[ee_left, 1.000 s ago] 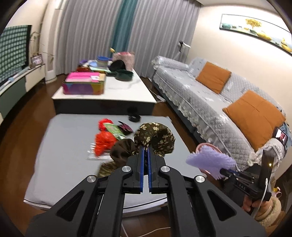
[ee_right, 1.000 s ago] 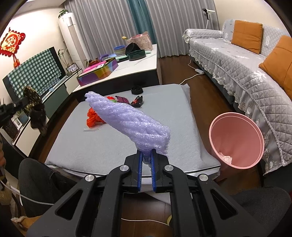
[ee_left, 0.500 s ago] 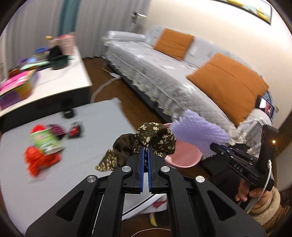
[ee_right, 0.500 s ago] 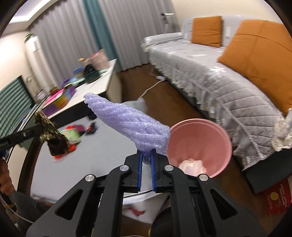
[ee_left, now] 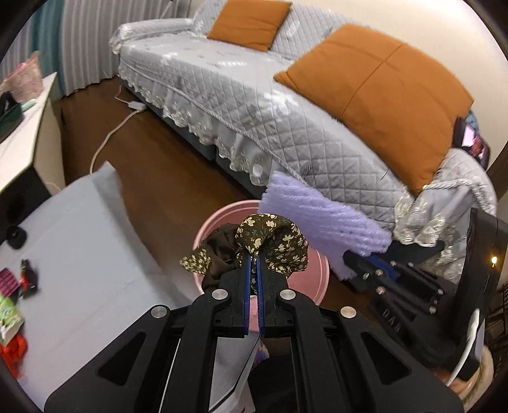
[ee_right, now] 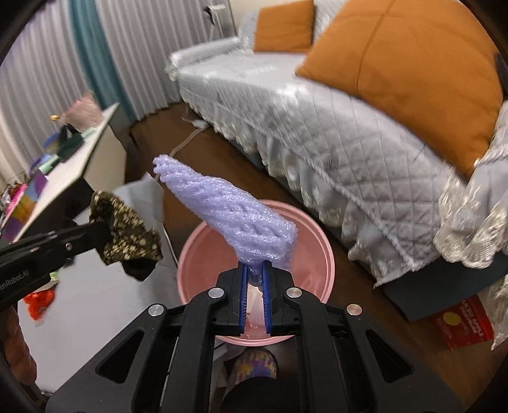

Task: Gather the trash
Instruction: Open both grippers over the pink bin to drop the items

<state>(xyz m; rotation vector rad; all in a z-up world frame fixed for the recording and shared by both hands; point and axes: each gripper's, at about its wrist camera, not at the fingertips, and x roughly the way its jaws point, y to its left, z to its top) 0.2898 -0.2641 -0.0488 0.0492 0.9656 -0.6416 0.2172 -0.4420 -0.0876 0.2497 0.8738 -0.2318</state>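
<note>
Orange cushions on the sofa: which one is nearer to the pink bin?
The larger-looking orange cushion, at the sofa end beside the pink bin. The other orange cushion leans far away, towards the curtains.

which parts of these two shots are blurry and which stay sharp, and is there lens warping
Left wrist view: the left gripper and its floral cloth are sharp; the purple foam net and the sofa are smeared. Right wrist view: the right gripper and foam net are crisp, the sofa streaked. Both views are fisheye: dark rounded corners, bowed edges.
</note>
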